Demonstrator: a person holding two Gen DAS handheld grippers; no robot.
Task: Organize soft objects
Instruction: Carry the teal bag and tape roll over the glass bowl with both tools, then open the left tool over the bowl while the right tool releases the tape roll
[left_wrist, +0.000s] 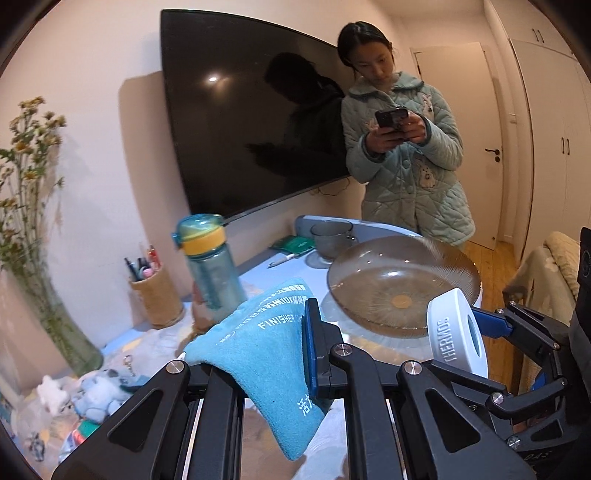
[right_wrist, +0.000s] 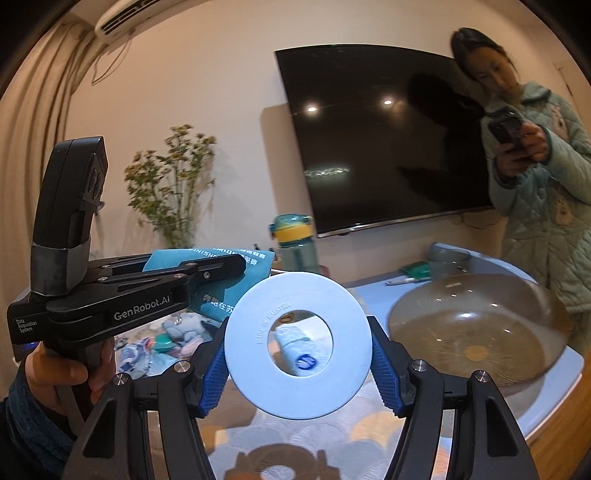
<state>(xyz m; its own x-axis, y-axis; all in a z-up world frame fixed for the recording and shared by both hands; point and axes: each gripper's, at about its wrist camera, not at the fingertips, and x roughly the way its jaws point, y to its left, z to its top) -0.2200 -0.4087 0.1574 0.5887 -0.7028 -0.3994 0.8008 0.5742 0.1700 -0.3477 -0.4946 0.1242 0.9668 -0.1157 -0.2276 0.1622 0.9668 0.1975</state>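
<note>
Towel (left_wrist: 258, 354): pinched in the shut left gripper (left_wrist: 308, 347); centre-low in the left wrist view, left of centre (right_wrist: 221, 284) in the right.
Left fingers (left_wrist: 309, 343): closed tight on a towel fold; nothing else between them.
Right gripper (right_wrist: 297, 360): jaws part-open, blue pads (right_wrist: 212, 376) pressing both sides of the ring (right_wrist: 295, 347).
Towel look: turquoise terry, white print reading FINISHER, draped limp over the gripper frame.
Towel axis: long axis runs upper right to lower centre of the left view; a corner hangs downward.
Ring look: pale flat disc with a round hole, THERMOS on its rim (left_wrist: 448, 336); face toward the right camera.
Left gripper in right view (right_wrist: 221, 271): held by a hand (right_wrist: 66, 376) at lower left.
</note>
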